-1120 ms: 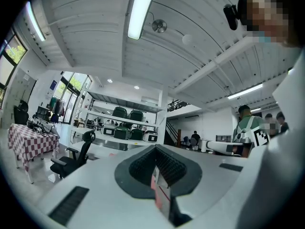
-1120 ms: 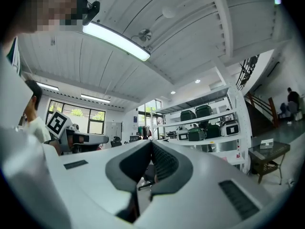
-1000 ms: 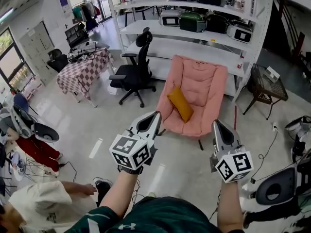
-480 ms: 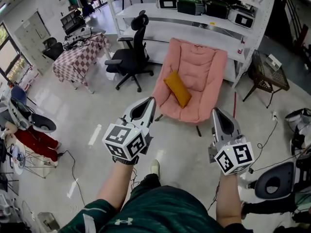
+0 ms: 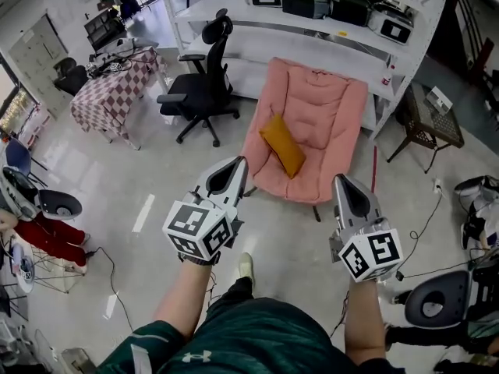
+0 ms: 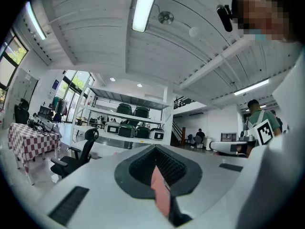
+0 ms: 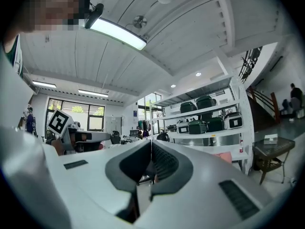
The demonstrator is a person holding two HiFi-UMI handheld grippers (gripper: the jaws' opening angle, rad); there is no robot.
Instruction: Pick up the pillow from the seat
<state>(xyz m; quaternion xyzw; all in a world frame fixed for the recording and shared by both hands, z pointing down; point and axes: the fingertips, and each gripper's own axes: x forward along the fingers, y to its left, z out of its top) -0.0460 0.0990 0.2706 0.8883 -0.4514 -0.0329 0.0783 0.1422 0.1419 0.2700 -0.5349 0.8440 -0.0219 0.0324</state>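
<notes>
A mustard-yellow pillow [image 5: 282, 145] lies tilted on the left part of the seat of a pink padded chair [image 5: 326, 107]. Both grippers are held out over the floor, short of the chair's front edge. In the head view my left gripper [image 5: 240, 163] points at the chair's left front corner, jaws together and empty. Level with it, my right gripper [image 5: 338, 180] points at the right front, jaws also together and empty. In the left gripper view, my left gripper [image 6: 155, 148] shows a pink sliver through its slit. In the right gripper view, my right gripper [image 7: 151, 141] has closed jaws.
A black office chair [image 5: 197, 92] stands left of the pink chair, with a checkered-cloth table [image 5: 106, 97] beyond. White shelving [image 5: 327, 49] with cases runs behind. A dark side table [image 5: 427, 135] sits at the right. Equipment [image 5: 437, 302] and cables lie on the floor at both sides.
The view has advanced toward the pink chair, so chair and pillow sit closer and lower in the head view. Both grippers keep the same pose with jaws together.
</notes>
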